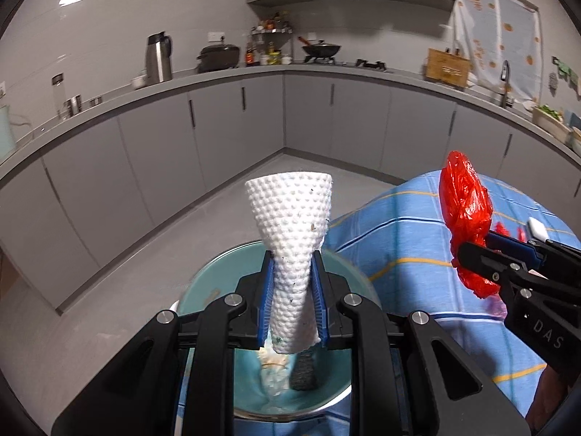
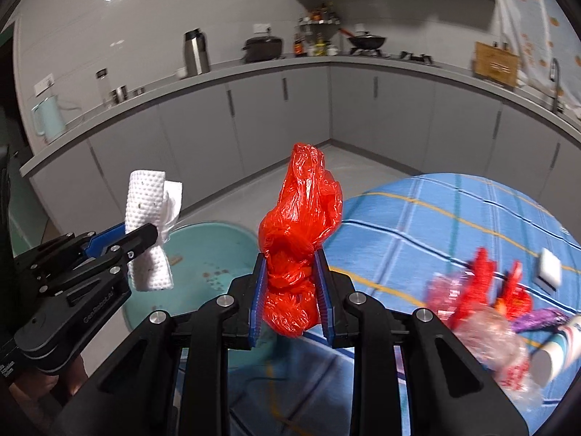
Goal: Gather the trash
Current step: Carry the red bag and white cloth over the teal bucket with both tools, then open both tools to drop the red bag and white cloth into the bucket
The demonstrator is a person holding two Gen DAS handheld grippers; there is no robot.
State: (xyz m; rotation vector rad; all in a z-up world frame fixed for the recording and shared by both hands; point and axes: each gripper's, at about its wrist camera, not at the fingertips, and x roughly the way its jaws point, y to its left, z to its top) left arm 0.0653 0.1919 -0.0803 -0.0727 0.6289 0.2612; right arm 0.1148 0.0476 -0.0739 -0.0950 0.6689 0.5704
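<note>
the left tool point(image 1: 293, 290) is clamped on a folded white paper towel point(image 1: 296, 232), its dimpled sheet pinched at the waist between the blue pads and flaring wide above them; small dark specks mark the paper. seen from the right wrist, the same towel point(image 2: 147, 218) stands nearly upright in the left tool point(image 2: 145, 236), with a thinner crumpled tissue tucked behind it. directly below the left tool sits a round teal bin point(image 1: 203, 283), partly hidden by the tool's black frame, with pale scraps and a dark grey object lying inside it. from the right wrist the bin point(image 2: 218, 254) shows brown crumbs on its teal surface.

the right tool point(image 2: 290, 290) grips a crumpled red plastic bag point(image 2: 301, 225), the bundle squeezed between its pads and bulging above and below them. in the left wrist view that bag point(image 1: 466, 214) rises from the right tool point(image 1: 475, 250) over the blue checked tablecloth point(image 1: 406, 239).

on the cloth-covered bench point(image 2: 454, 218), to the right, lie more scraps, blurred: clear crinkled wrap point(image 2: 494, 341), red packaging point(image 2: 483, 283), a purple wrapper point(image 2: 541, 318), a white block point(image 2: 550, 267) and a paper cup point(image 2: 555, 356) on its side. the grey kitchen counter point(image 1: 254, 72) curves behind, well apart.
</note>
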